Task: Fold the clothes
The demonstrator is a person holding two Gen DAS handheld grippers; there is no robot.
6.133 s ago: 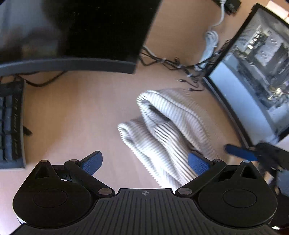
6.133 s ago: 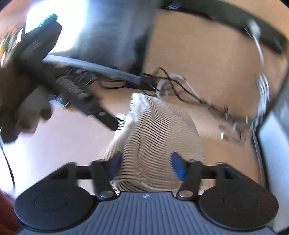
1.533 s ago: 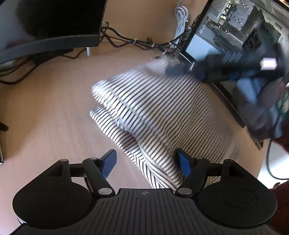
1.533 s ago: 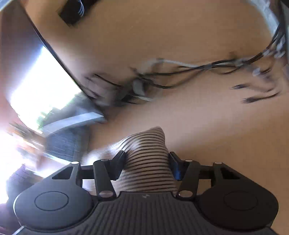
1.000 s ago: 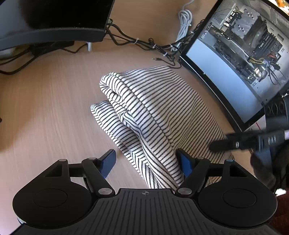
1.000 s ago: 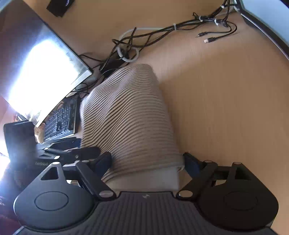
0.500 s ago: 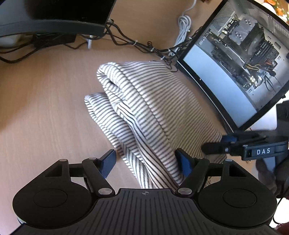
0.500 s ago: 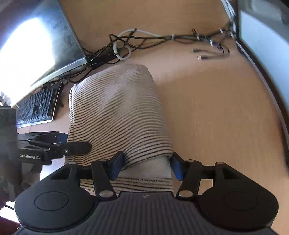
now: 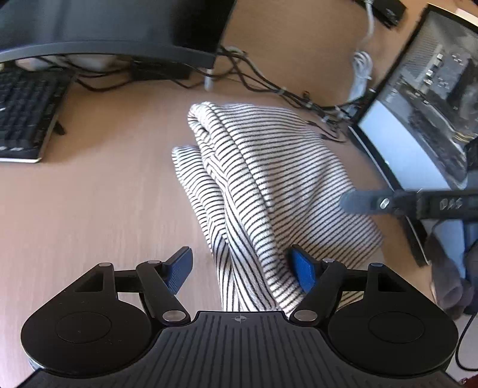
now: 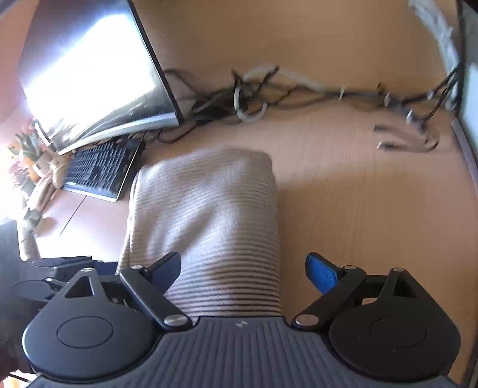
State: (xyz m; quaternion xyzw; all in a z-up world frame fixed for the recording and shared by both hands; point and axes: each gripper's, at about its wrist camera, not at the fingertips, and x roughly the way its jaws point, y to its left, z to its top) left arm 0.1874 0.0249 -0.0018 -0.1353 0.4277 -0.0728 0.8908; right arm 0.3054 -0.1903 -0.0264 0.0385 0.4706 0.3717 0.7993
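Note:
A black-and-white striped garment (image 9: 269, 179) lies folded in a thick bundle on the wooden desk (image 9: 104, 194). My left gripper (image 9: 240, 268) is open at the bundle's near end. Its right pad rests against the cloth and its left pad stands clear over bare wood. In the right wrist view the same garment (image 10: 209, 209) runs away from my right gripper (image 10: 245, 268). That gripper's jaws are opening, with the cloth's near end between them and the right pad clear of it. The right gripper's finger (image 9: 361, 203) reaches over the garment's right side.
A dark monitor (image 9: 104, 27) and a black keyboard (image 9: 24, 119) stand at the back left. A second screen (image 9: 418, 119) lines the right side, close to the garment. Tangled cables (image 9: 283, 92) lie behind the garment. Bare wood stretches left of it.
The right gripper's jaws, pinched on the garment's near edge half a second ago, have spread apart. The left gripper has swung so the keyboard now shows; its jaws stay as wide.

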